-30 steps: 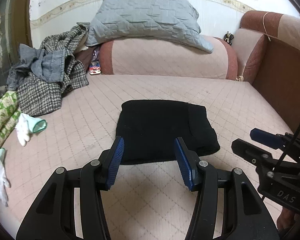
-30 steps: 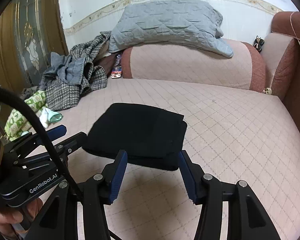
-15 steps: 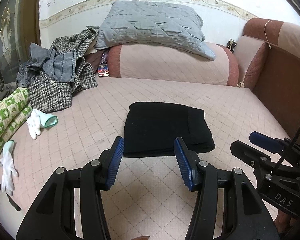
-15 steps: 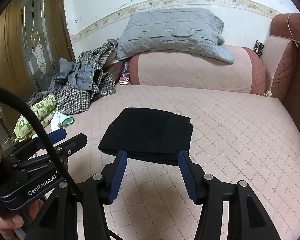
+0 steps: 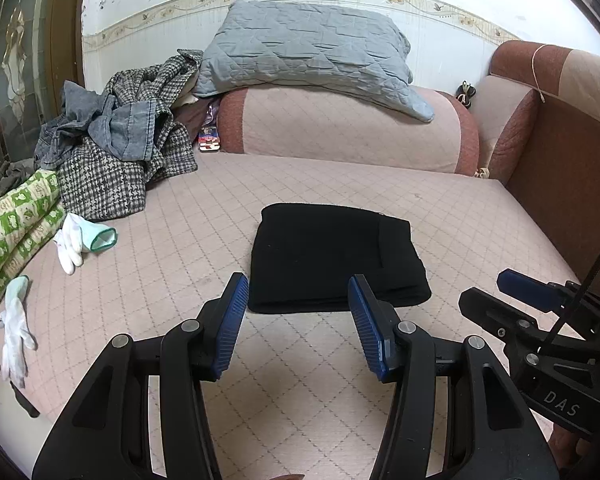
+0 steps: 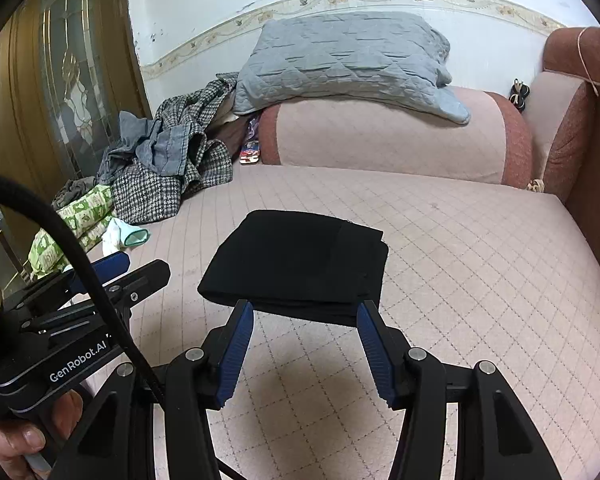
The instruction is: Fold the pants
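Note:
The black pants (image 5: 332, 256) lie folded into a compact rectangle in the middle of the pink quilted sofa seat (image 5: 260, 380), also seen in the right wrist view as black pants (image 6: 296, 264). My left gripper (image 5: 298, 286) hovers just short of their near edge, open, with nothing between its blue pads. My right gripper (image 6: 305, 312) is likewise open and empty, held back above the near edge of the pants. Neither touches the cloth. The right gripper's body (image 5: 540, 320) shows at the right of the left wrist view.
A heap of checked and denim clothes (image 5: 116, 148) lies at the back left. A green-patterned cushion (image 5: 16, 224) and white gloves (image 5: 76, 240) sit near the left edge. A grey pillow (image 5: 308, 52) tops the bolster. The brown armrest (image 5: 568, 176) bounds the right.
Both grippers have drawn back and up from the folded pants, which now look smaller and farther off. The pants lie still. The jaws kept the same opening.

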Tool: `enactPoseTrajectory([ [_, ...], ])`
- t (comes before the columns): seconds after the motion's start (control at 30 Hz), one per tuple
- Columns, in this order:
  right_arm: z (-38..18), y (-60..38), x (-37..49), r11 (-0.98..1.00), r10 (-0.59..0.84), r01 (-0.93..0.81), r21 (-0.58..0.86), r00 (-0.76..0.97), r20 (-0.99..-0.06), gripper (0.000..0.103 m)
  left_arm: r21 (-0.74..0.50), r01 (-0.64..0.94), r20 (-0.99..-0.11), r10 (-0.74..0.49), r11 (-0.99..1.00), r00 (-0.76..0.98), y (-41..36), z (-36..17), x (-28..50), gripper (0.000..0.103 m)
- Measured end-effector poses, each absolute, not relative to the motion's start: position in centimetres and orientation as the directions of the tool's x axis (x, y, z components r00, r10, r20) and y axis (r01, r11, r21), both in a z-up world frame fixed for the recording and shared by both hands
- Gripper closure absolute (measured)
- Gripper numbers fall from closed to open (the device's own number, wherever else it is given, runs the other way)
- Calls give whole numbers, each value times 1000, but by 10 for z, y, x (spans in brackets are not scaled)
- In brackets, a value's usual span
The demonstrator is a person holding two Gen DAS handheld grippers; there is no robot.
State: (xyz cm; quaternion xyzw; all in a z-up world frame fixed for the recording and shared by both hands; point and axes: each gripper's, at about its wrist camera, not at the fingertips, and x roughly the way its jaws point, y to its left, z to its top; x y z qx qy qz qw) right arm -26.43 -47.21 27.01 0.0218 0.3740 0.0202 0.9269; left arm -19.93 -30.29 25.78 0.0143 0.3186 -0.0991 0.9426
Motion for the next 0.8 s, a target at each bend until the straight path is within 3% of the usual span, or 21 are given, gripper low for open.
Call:
enactPoseTrajectory([
  [0.8, 255, -472, -256, 998, 54, -12, 64, 691, -721, 51, -39, 185, -628, -168, 982, 760, -304, 244, -190, 51],
])
